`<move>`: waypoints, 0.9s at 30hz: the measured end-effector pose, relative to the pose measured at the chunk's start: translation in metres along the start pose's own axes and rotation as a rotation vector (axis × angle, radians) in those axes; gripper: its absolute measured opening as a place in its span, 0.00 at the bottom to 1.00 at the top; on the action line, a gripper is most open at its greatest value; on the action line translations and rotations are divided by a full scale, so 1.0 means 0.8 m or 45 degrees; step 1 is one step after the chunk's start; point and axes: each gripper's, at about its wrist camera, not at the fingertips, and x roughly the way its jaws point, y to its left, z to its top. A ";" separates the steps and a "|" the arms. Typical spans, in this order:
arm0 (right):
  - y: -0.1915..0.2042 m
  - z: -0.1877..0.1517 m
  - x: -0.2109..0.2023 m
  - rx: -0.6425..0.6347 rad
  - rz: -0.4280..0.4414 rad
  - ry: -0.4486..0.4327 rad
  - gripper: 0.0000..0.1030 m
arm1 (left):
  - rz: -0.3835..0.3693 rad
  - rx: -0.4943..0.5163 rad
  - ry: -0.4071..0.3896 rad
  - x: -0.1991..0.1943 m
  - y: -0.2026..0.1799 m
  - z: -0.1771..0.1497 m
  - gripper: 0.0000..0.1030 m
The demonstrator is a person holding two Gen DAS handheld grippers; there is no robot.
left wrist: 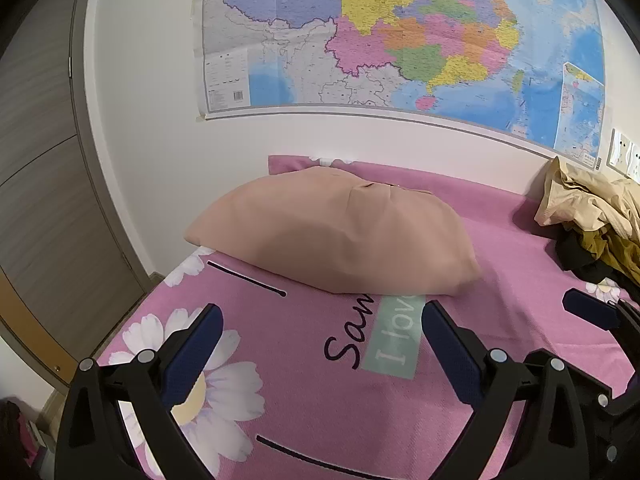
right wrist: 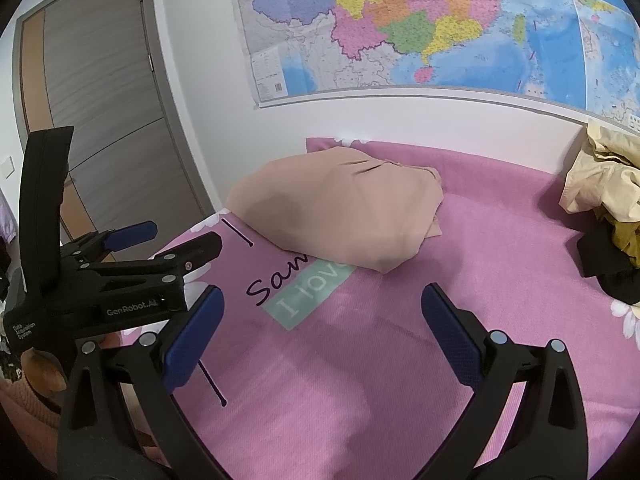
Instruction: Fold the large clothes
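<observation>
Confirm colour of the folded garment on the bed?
Plain peach-beige, no print; folded garment shows best in the left wrist view.

The left gripper (left wrist: 322,332) has a black plastic frame with 2 angular arms, each tipped by a dark blue textured pad and pinned with round silver screws. The right gripper (right wrist: 322,322) is built alike. At the left of the right wrist view, white lettering reads "GenRobot.AI" and "Data Acquisition System"
</observation>
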 end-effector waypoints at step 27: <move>-0.002 -0.003 0.001 0.019 0.016 0.009 0.94 | 0.015 0.001 0.006 -0.001 -0.006 -0.003 0.93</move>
